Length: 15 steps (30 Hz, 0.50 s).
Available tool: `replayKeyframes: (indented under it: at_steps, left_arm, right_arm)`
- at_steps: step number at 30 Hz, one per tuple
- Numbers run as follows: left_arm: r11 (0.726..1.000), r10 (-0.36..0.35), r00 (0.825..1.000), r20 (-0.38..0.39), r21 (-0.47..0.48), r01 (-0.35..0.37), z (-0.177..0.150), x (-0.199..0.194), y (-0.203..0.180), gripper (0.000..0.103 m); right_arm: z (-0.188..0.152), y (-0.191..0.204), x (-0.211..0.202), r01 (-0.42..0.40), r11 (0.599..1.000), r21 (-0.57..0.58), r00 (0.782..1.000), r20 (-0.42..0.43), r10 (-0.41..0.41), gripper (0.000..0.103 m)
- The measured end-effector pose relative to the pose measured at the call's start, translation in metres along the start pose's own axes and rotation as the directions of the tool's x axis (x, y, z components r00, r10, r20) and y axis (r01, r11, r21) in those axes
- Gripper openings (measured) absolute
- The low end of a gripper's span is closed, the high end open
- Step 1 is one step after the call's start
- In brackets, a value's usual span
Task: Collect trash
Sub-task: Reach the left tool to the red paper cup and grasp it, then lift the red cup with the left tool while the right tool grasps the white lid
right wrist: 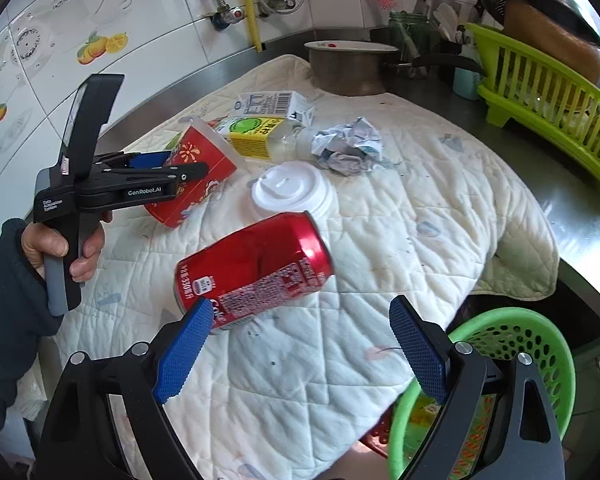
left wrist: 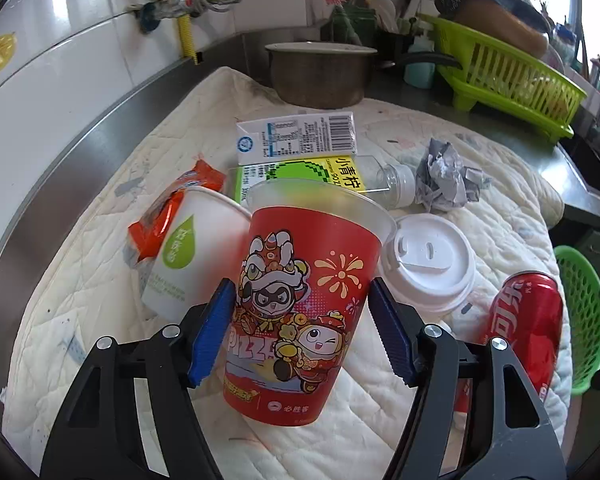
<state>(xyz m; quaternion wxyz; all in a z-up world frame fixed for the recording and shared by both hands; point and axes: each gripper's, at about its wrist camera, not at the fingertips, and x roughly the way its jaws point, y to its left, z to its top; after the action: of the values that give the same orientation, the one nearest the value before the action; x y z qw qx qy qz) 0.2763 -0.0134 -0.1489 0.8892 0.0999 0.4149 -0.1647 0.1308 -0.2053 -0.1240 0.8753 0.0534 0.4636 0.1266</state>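
Note:
My left gripper is shut on a red cartoon-printed pizza cup, tilted over the quilted cloth. It also shows in the right wrist view, held by the left gripper. Around it lie a white paper cup, an orange wrapper, a milk carton, a yellow-green labelled bottle, crumpled paper, a white lidded cup and a red cola can. My right gripper is open and empty, just in front of the lying cola can.
A green mesh basket with some trash sits off the cloth's right edge, below the counter. A metal pot and a green dish rack stand at the back. The tiled wall runs along the left.

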Motion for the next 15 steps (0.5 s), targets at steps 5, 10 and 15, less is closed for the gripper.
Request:
replayKeyframes:
  at_steps: [5,10,15]
  left_arm:
    - [0.999,-0.012,0.999,0.046,-0.044,0.014,-0.006,-0.023,0.007,0.065]
    - [0.998,-0.011,0.998,0.059,-0.067,0.015,-0.012,-0.034,0.014,0.064]
    - [0.995,-0.01,0.997,0.075,-0.097,0.017,-0.017,-0.044,0.022,0.064]
  right_arm:
    - [0.003,0.009,0.004,-0.019,1.0,-0.006,1.0,-0.006,0.019,0.087]
    - [0.008,0.014,0.004,-0.01,1.0,-0.024,1.0,-0.001,0.01,0.087]
    - [0.032,0.008,0.006,0.012,0.999,-0.036,1.0,0.021,-0.012,0.087]
